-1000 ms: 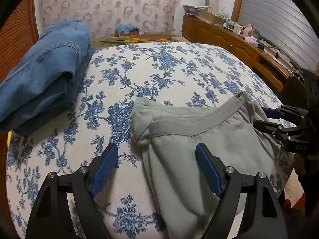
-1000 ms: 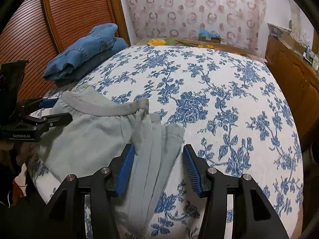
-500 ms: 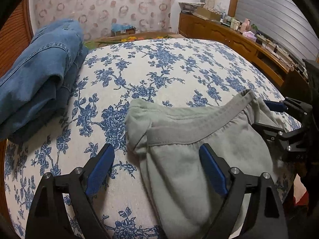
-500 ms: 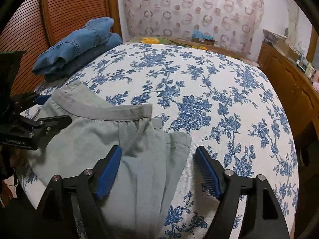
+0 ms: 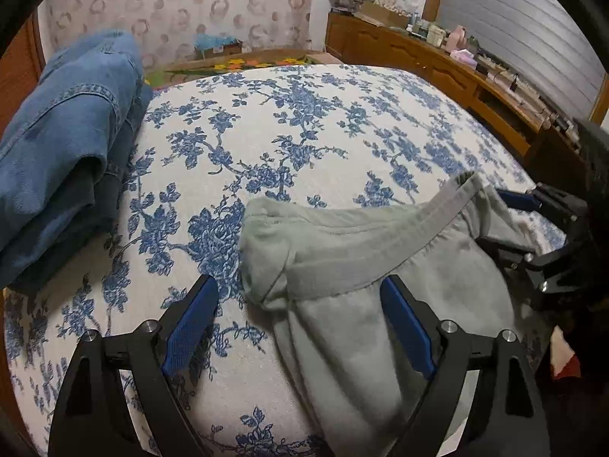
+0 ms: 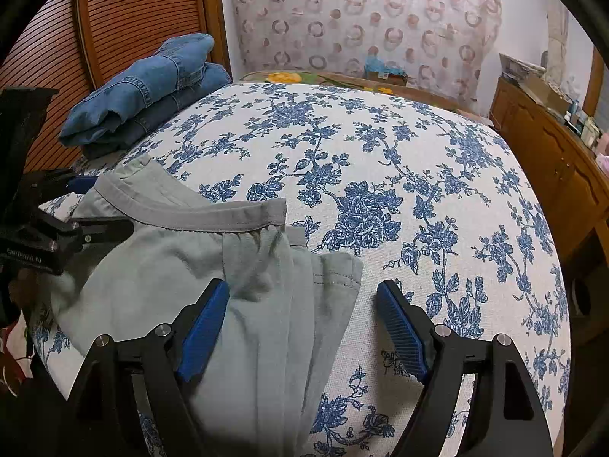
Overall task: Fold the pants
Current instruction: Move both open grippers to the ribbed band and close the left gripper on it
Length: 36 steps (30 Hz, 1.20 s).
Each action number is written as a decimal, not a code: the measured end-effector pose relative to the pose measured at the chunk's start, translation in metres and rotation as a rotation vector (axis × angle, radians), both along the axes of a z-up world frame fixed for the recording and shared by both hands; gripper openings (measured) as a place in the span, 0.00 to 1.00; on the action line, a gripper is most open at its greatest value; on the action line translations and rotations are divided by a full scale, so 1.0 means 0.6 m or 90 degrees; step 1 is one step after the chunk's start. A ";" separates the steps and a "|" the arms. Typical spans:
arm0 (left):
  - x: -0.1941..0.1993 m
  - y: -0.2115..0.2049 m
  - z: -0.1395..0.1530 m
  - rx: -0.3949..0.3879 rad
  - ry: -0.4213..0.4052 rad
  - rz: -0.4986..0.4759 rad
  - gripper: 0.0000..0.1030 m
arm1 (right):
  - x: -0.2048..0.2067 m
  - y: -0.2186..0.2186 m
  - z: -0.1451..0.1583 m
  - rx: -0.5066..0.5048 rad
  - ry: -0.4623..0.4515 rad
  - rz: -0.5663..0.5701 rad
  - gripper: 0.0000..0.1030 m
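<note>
1. Left wrist view: the left gripper (image 5: 298,321) hangs over the near edge of the bed (image 5: 304,144), its blue-padded jaws spread wide and pressing on nothing. Between them lie the bedcover on one side and the folded corner of the grey pants (image 5: 361,266) on the other.
2. The grey pants lie at the near edge of the bed, toward its right corner, with the darker waistband (image 5: 380,262) running across the top of the fold and the rest draping down over the bed's edge.
3. At the right of this view the right gripper (image 5: 510,224) stands at the far end of the waistband, its fingers apart, with grey cloth between them.
4. A stack of folded blue jeans (image 5: 64,144) rests along the left edge of the bed, well apart from the grey pants.
5. A wooden cabinet (image 5: 437,64) with small items on top runs beyond the right edge of the bed.
6. Right wrist view: the right gripper (image 6: 302,325) has just been opening; its jaws are wide and its pads press on nothing, with the pleated leg end of the grey pants (image 6: 198,266) lying between them on the bed (image 6: 380,152).
7. The left gripper (image 6: 106,205) shows at the left, jaws apart, straddling the end of the waistband (image 6: 213,217).
8. The folded jeans (image 6: 148,87) sit at the far left corner of the bed, beside a slatted wooden door (image 6: 133,19).
</note>
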<state>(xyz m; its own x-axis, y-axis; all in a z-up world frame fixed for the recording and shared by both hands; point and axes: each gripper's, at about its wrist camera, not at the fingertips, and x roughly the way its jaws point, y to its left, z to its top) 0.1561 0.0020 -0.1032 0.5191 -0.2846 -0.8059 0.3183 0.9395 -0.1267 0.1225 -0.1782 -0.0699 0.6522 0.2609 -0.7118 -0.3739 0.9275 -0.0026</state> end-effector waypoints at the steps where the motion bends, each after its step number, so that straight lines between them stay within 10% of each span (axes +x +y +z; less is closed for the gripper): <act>1: 0.002 0.001 0.001 -0.008 0.004 -0.002 0.85 | 0.000 0.000 0.000 0.000 0.000 -0.001 0.79; 11: 0.010 0.011 0.014 -0.069 -0.010 0.000 0.52 | 0.002 -0.003 0.001 0.010 0.004 0.005 0.78; 22: 0.000 0.015 0.007 -0.090 -0.009 0.002 0.48 | -0.001 -0.018 0.006 0.078 0.017 0.034 0.38; 27: -0.010 0.009 0.010 -0.098 -0.016 -0.009 0.30 | -0.002 -0.021 0.007 0.090 0.025 0.040 0.21; 36: -0.033 0.009 0.041 -0.116 -0.052 -0.008 0.20 | -0.012 -0.024 0.015 0.120 0.011 0.035 0.14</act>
<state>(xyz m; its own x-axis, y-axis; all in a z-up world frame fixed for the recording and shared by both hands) 0.1360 0.0074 -0.0785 0.5766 -0.4283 -0.6958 0.3461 0.8994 -0.2669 0.1154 -0.1923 -0.0607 0.6208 0.4253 -0.6586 -0.4225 0.8891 0.1758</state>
